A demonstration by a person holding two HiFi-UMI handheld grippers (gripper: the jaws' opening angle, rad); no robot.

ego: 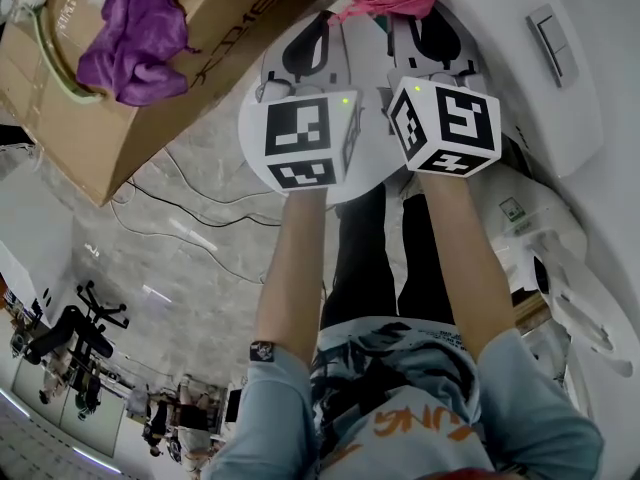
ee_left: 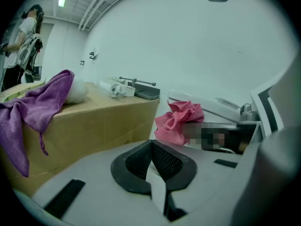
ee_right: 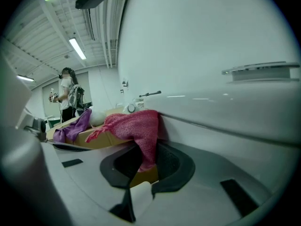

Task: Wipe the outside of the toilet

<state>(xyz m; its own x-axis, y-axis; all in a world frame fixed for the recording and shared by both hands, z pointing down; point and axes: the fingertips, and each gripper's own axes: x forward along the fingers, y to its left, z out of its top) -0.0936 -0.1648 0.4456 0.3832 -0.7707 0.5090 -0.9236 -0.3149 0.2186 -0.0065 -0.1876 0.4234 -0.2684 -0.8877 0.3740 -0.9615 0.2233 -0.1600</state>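
Our right hand-held gripper (ee_right: 146, 160) pinches the pink cloth (ee_right: 134, 125) beside the white toilet (ee_right: 211, 46), while our left hand-held gripper (ee_left: 151, 158) is closed on nothing.

A purple cloth (ego: 135, 38) lies draped over the top edge of a brown cardboard box (ego: 130, 138).

The white ceramic toilet (ee_right: 211, 46) shows a smooth, glossy finish. Against it the pink knitted cloth (ee_right: 134, 126) looks coarse and matt; beside the toilet, a purple plush cloth (ego: 135, 38) drapes a matt brown cardboard box (ego: 230, 28).
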